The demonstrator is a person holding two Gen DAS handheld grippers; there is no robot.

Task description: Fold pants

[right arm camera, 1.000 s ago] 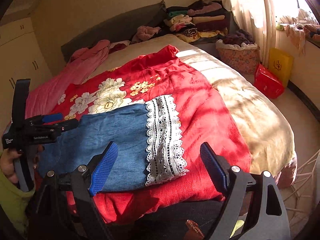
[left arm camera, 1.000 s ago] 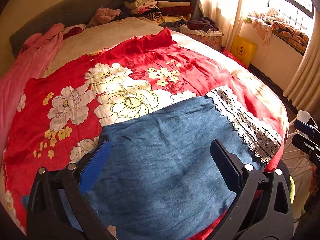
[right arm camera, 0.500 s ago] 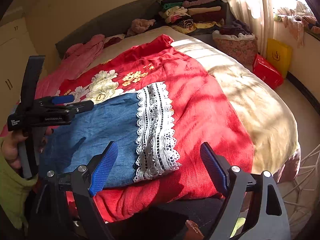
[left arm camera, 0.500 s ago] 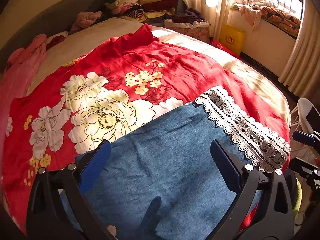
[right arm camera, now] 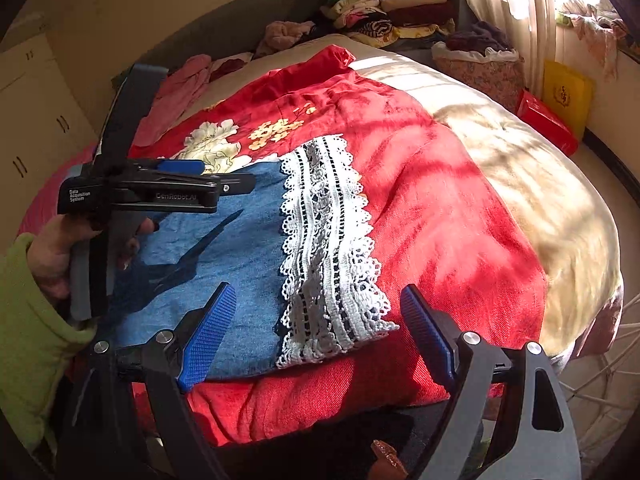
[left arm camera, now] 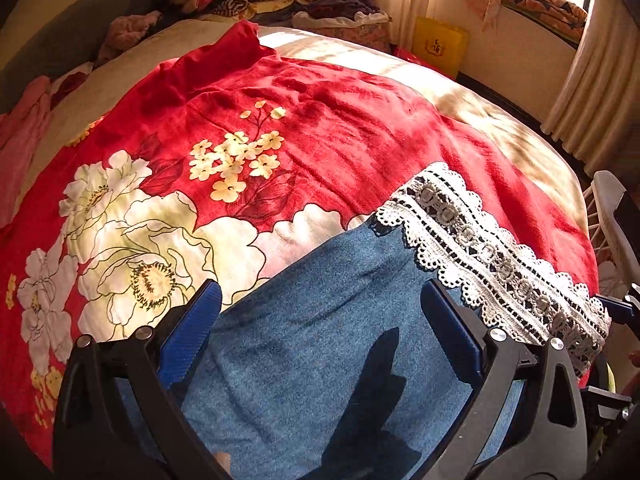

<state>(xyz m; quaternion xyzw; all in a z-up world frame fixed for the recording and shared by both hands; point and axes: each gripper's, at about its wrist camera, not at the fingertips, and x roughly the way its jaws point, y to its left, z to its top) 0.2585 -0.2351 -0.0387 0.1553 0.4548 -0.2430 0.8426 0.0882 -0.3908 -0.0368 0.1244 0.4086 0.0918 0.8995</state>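
Note:
Blue denim pants [left arm camera: 320,360] with a white lace hem [left arm camera: 492,264] lie folded flat on a red floral blanket [left arm camera: 320,120] at the bed's near edge. They also show in the right wrist view [right arm camera: 224,248], lace hem [right arm camera: 328,248] to the right. My left gripper [left arm camera: 320,332] is open and empty, hovering over the denim; it shows from the side in the right wrist view [right arm camera: 224,184]. My right gripper [right arm camera: 316,332] is open and empty, just in front of the lace hem at the bed edge.
A stack of folded clothes [right arm camera: 392,8] and a laundry basket [right arm camera: 480,64] stand beyond the bed. A pink garment [right arm camera: 180,92] lies at the bed's far left. A yellow bag [right arm camera: 564,96] and red box [right arm camera: 548,120] sit on the floor at right.
My left gripper has moved forward and lower over the denim, its shadow now on the cloth. My right gripper has edged closer to the lace hem. Both stay open.

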